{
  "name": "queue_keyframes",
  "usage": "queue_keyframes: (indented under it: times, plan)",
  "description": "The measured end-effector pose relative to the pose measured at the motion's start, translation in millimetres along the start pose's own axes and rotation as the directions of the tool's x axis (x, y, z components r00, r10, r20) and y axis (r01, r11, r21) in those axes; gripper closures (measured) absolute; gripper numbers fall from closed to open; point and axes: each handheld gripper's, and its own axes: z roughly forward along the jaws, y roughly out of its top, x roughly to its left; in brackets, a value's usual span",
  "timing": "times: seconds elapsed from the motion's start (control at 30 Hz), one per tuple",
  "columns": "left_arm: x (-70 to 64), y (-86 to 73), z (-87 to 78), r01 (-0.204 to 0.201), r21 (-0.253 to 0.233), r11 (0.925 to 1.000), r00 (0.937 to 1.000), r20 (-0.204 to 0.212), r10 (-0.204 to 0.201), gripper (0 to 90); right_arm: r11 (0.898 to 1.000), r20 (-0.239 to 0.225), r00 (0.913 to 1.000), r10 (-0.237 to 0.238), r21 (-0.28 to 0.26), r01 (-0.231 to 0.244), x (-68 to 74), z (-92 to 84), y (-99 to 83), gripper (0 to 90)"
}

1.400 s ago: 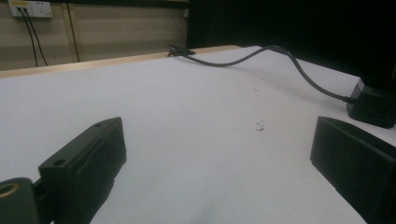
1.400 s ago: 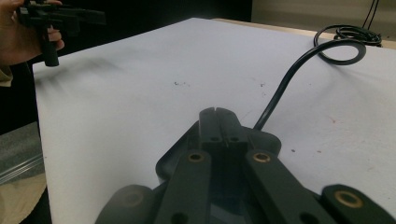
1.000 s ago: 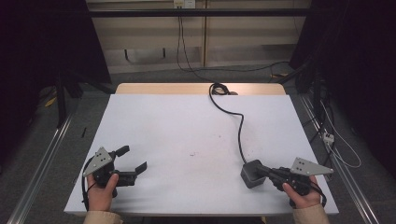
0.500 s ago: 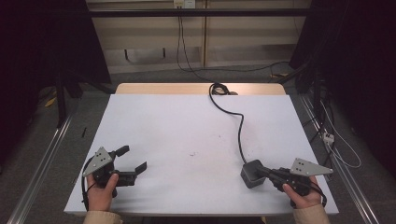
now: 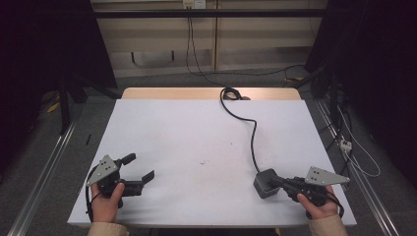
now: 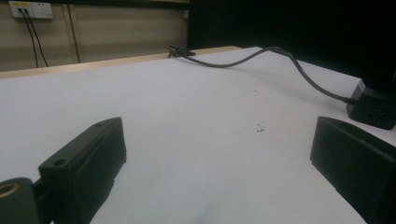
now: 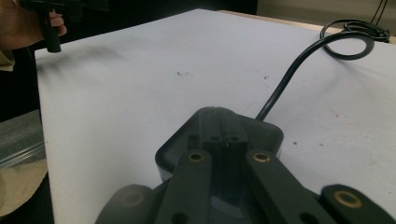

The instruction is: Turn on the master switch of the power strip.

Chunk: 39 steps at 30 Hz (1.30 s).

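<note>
The right gripper point(image 5: 277, 182) is staying clamped on the black power cube point(image 5: 266, 182). The left gripper point(image 5: 138, 169) is staying wide and empty. Nothing is shifting; the grasp appears settled for moving.

On the white-topped table point(image 5: 196, 147) lies one dark grey cube-shaped power adapter point(image 5: 265, 182) with one black cable point(image 5: 252, 140). Two black hand-held grippers appear, left gripper point(image 5: 139, 168) and right gripper point(image 5: 278, 182).

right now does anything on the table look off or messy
Nothing is spilled or broken. The black power cube sits near the front edge, its cable snaking back to a loose coil. A few small dark specks mark the white table.
</note>
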Motion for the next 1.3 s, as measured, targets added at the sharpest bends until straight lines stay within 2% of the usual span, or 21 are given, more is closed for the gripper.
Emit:
queue_keyframes:
  times: [0.17, 0.2, 0.37, 0.47, 0.6, 0.83, 1.3]
  plan:
    - [-0.5, 0.1, 0.0, -0.001, -0.001, 1.0000, 1.0000, 0.000, 0.001, 3.3, 1.000, 0.019, 0.9998, 0.009, -0.002, -0.009, -4.0, -1.5, -1.7, 90.0]
    - [-0.2, 0.1, -0.3, -0.002, -0.002, 1.0000, 1.0000, -0.001, 0.002, 3.3, 1.000, 0.031, 0.9995, -0.001, 0.011, 0.000, -4.8, -2.3, -1.8, 90.0]
    - [-0.2, 0.4, 0.0, -0.002, -0.003, 1.0000, 1.0000, -0.001, 0.002, 3.3, 1.000, 0.017, 0.9998, -0.012, 0.014, 0.012, -3.9, -4.7, -1.9, 90.0]
    - [-0.2, 0.5, 0.4, -0.002, 0.002, 1.0000, 1.0000, -0.003, 0.002, 3.3, 1.000, 0.030, 0.9994, -0.016, 0.012, 0.016, -2.6, -5.2, -0.8, 90.0]
    - [0.0, 0.7, 0.5, -0.004, -0.001, 1.0000, 1.0000, -0.004, 0.004, 3.3, 1.000, 0.018, 0.9998, -0.006, -0.030, 0.007, -1.1, -7.6, 3.2, 90.0]
    - [0.0, 0.7, 0.1, -0.002, -0.001, 1.0000, 1.0000, -0.005, 0.002, 3.3, 1.000, -0.012, 0.9998, -0.015, 0.012, 0.015, 0.9, -2.3, 1.2, 90.0]
    - [-0.1, 0.3, 0.4, -0.001, 0.002, 1.0000, 1.0000, -0.003, 0.001, 3.3, 1.000, -0.011, 0.9997, -0.022, 0.014, 0.022, 0.9, -1.9, -0.7, 90.0]
